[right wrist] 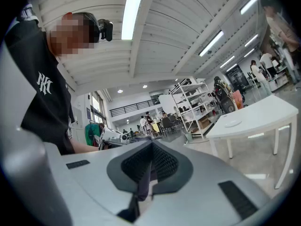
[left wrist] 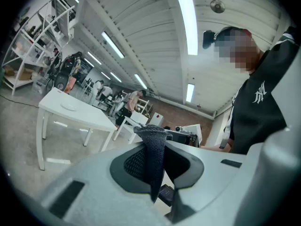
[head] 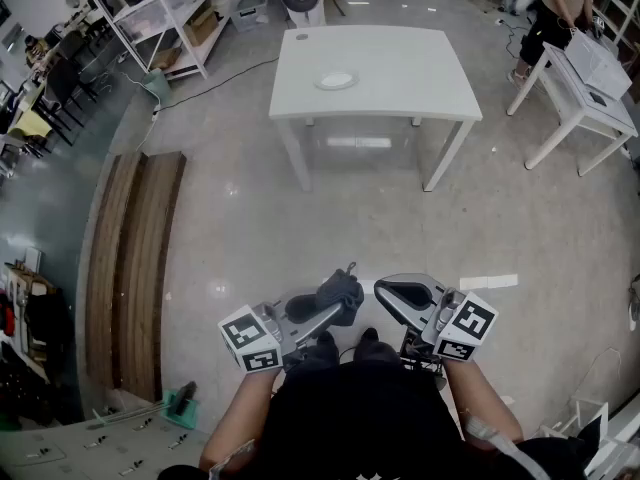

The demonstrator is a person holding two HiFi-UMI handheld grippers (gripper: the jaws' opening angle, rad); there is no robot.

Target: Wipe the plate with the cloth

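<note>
A white plate (head: 336, 80) lies on a white table (head: 400, 68) far ahead of me across the floor. I hold both grippers close to my body, their jaws pointing toward each other. My left gripper (head: 340, 306) is shut on a dark grey cloth (head: 341, 291), which stands up between the jaws as a knitted fold (left wrist: 153, 154) in the left gripper view. The right gripper (head: 388, 291) is shut with nothing in it; its ribbed pads (right wrist: 157, 161) meet. The plate (left wrist: 69, 106) (right wrist: 232, 123) shows small and distant in both gripper views.
White shelving racks (head: 170, 8) stand at the back left, with wooden planks (head: 135, 268) lying on the floor below them. A second white table (head: 590, 88) and a person (head: 555, 8) are at the back right. Bare floor separates me from the plate's table.
</note>
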